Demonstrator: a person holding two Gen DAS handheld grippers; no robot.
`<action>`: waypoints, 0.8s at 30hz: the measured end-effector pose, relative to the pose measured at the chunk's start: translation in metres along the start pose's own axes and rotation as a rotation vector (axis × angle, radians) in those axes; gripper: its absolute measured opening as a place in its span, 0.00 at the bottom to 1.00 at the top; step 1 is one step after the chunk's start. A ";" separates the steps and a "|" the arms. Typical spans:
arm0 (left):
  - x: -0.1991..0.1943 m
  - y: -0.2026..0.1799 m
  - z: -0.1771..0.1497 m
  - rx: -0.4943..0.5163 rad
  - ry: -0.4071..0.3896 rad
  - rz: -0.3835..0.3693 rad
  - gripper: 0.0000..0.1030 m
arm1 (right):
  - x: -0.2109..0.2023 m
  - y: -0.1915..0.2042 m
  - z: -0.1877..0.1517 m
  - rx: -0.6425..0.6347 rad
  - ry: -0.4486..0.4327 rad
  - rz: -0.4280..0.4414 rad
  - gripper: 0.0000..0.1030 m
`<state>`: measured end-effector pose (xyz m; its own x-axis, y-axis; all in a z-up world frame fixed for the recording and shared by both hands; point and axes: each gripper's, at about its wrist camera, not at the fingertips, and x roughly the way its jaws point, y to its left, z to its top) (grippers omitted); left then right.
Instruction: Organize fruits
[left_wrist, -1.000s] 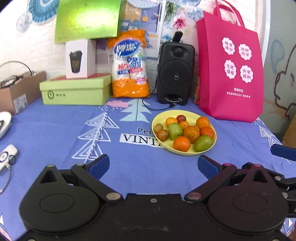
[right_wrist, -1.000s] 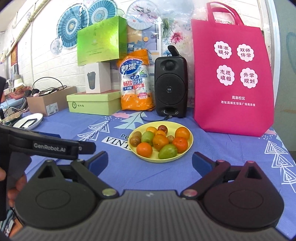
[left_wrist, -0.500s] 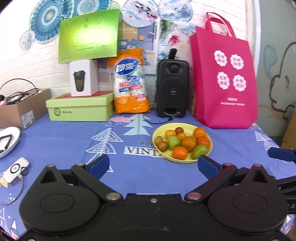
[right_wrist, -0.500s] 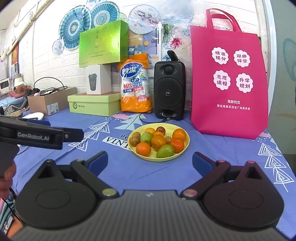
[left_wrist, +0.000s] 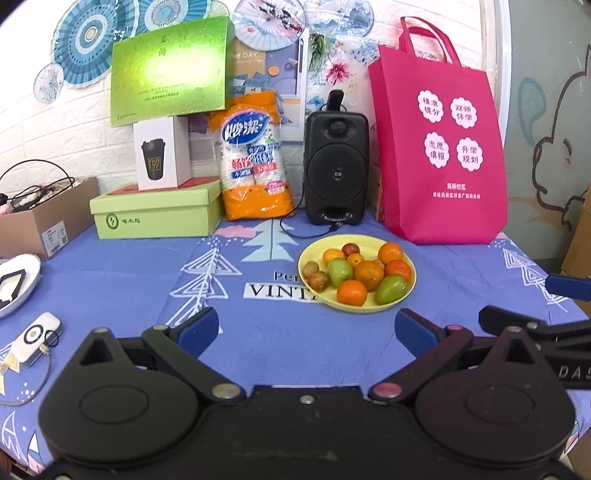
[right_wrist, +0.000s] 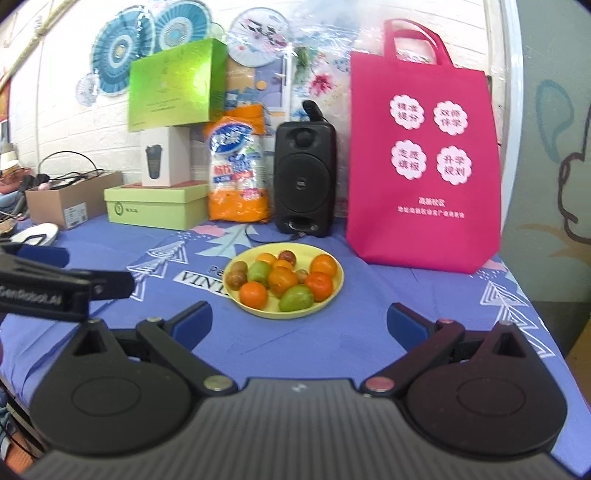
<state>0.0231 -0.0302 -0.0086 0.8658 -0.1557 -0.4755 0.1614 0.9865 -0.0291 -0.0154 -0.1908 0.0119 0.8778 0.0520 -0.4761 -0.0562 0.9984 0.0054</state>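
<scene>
A yellow plate (left_wrist: 409, 287) sits on the blue tablecloth and holds several fruits: oranges (left_wrist: 351, 292), green fruits (left_wrist: 391, 288) and small brown ones. It also shows in the right wrist view (right_wrist: 334, 293). My left gripper (left_wrist: 306, 326) is open and empty, held back from the plate, nearer me. My right gripper (right_wrist: 299, 321) is open and empty, just short of the plate. The right gripper's arm shows at the right edge of the left wrist view (left_wrist: 546, 328). The left gripper's arm shows at the left of the right wrist view (right_wrist: 62, 288).
A pink tote bag (left_wrist: 439, 155), a black speaker (left_wrist: 335, 166), a pack of paper cups (left_wrist: 255, 158) and green boxes (left_wrist: 155, 210) line the back. A cardboard box (left_wrist: 40, 218), a white dish (left_wrist: 16, 284) and a small white device (left_wrist: 35, 336) lie at the left.
Both grippers have pulled back and tilted up, so the plate looks smaller and more of the wall shows. The jaws stayed open.
</scene>
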 end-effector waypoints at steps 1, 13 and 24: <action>0.000 0.000 -0.001 0.002 0.002 0.002 1.00 | 0.001 -0.001 0.000 0.005 0.006 -0.003 1.00; 0.004 0.006 -0.003 0.006 0.027 0.009 1.00 | 0.006 -0.003 -0.005 0.017 0.046 -0.031 1.00; 0.003 -0.003 -0.009 0.056 -0.001 0.126 1.00 | 0.010 0.002 -0.007 -0.009 0.064 -0.017 1.00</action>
<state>0.0207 -0.0330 -0.0176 0.8814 -0.0306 -0.4714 0.0773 0.9938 0.0801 -0.0095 -0.1887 0.0009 0.8462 0.0337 -0.5318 -0.0466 0.9989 -0.0109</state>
